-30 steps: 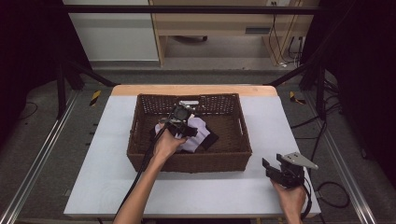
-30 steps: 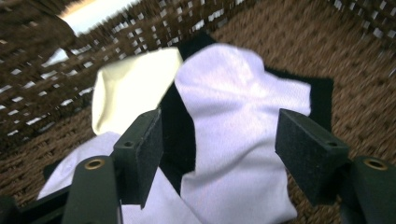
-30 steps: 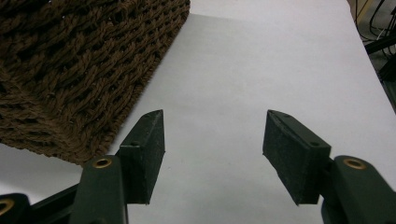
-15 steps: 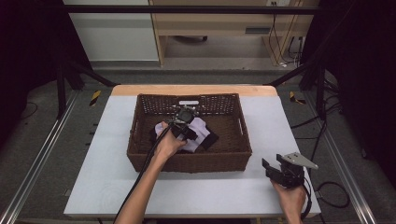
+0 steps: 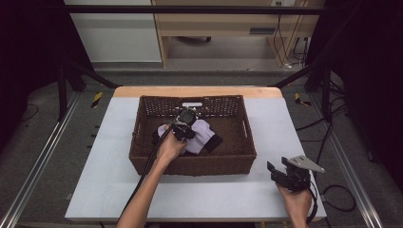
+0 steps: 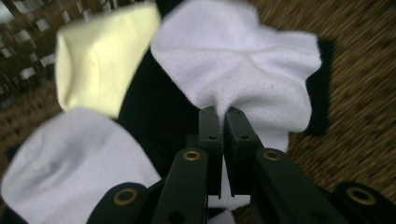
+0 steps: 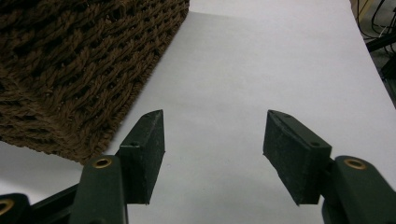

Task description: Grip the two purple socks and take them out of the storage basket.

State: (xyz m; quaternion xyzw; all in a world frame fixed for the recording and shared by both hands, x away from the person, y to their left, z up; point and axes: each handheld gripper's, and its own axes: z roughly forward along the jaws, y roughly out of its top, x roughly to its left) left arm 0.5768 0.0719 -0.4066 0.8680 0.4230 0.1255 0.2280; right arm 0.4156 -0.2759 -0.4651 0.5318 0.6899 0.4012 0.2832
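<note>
- White sock (image 6: 243,79) sits in the brown wicker basket (image 5: 142,142), mid-desk (image 5: 95,190); basket floor visible around it.
- Left tool (image 5: 183,127) is inside the basket, jaws pressed together, pinching a fold of that white sock.
- More fabric just beside it: pale yellow piece (image 6: 105,58), a second white piece (image 6: 70,163), black cloth (image 6: 154,121) under them.
- Right tool (image 5: 280,170) is on the desk, off the basket's near right corner, jaws spread, nothing between them.
</note>
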